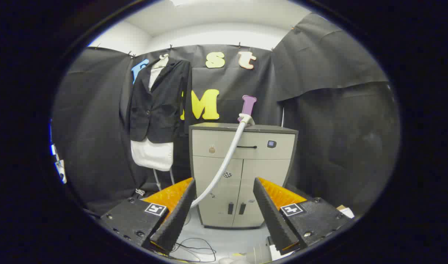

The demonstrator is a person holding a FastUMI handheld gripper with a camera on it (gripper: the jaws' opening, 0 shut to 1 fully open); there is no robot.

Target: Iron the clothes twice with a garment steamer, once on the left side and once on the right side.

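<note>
the hand-held gripper is spread and empty, well short of the steamer head standing upright on the cabinet straight ahead, jacket hanging to its left.

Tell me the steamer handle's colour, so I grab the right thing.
Purple, in the gripper view: the steamer handle rests on the cabinet.

A cabinet is set far ahead of the tool's spread fingers. The steamer rests on it, its hose trailing down. A jacket is hung to the left.
</note>
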